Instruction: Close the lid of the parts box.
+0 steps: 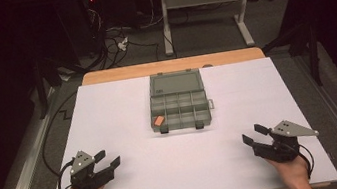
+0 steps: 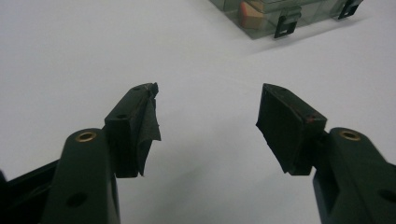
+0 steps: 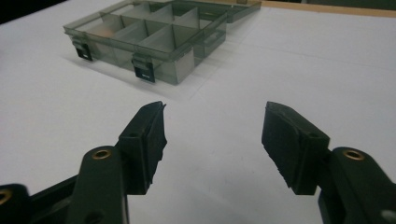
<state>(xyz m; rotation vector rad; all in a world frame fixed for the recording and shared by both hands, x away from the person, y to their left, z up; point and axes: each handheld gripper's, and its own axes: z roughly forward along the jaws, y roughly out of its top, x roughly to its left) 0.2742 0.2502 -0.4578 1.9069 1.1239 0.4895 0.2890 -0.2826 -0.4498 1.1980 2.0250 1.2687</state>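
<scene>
Work has not reached the box (image 1: 178, 101) yet: it sits in the middle of the white tabletop (image 1: 134, 180), lid folded back flat behind it, two dark latches on its near edge, well apart from both hands. A small orange piece (image 1: 159, 120) lies in its near left compartment; the other compartments look bare, though the tinted walls make that hard to be sure of.

Near the front edge, the left tool (image 1: 108, 160) rests on the tabletop with its jaws wide and nothing between them. The right tool (image 1: 254, 134) mirrors it at the other side, also wide and holding nothing. Both point inward toward the box.

I judge this to be the start, the approach not begun. The next move calls for one tool to travel forward to the box, come down from above the compartment wall, and narrow enough to pinch the orange piece without nudging the light box; the other tool could steady it.
</scene>
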